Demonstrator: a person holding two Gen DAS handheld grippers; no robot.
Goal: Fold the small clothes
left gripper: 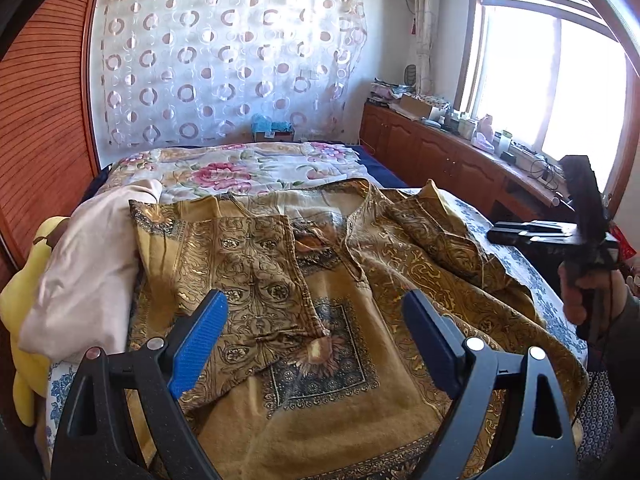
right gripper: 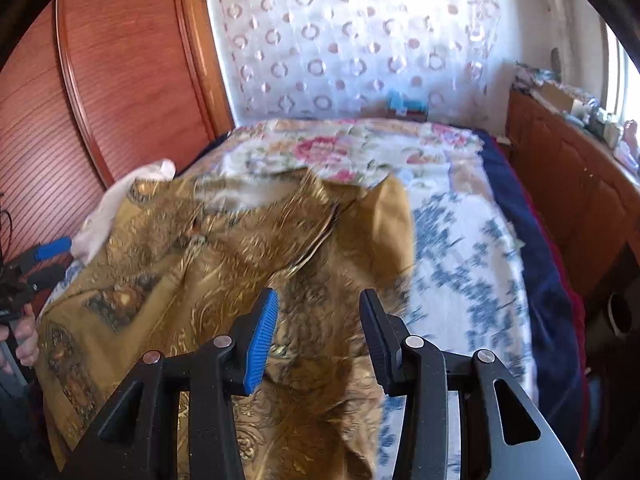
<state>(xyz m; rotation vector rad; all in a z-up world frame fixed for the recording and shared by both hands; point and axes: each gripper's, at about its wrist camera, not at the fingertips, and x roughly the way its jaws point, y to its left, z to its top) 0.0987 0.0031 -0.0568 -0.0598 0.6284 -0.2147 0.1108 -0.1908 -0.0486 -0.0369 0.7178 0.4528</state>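
— Where's the garment?

— The gold patterned shirt (left gripper: 320, 280) lies spread on the bed (left gripper: 540, 292), collar toward the far end, one side already folded over its middle. A pale pink cloth (left gripper: 88, 264) lies just beside it, at its left edge in the left wrist view.

— And the left gripper (left gripper: 316, 336)?

— Its jaws are spread wide above the shirt's lower front, with nothing between the blue pads.

— The right gripper (right gripper: 316, 340)?

— Jaws partly apart, pads not pressing on anything. It hangs over the shirt's right edge, where the cloth is bunched and meets the blue-and-white sheet (right gripper: 460, 248). That view is blurred, so I cannot tell whether the fingertips brush the fabric.

— Do they show in each other's views?

— Yes, each with a hand on its handle, at the frame's edge.
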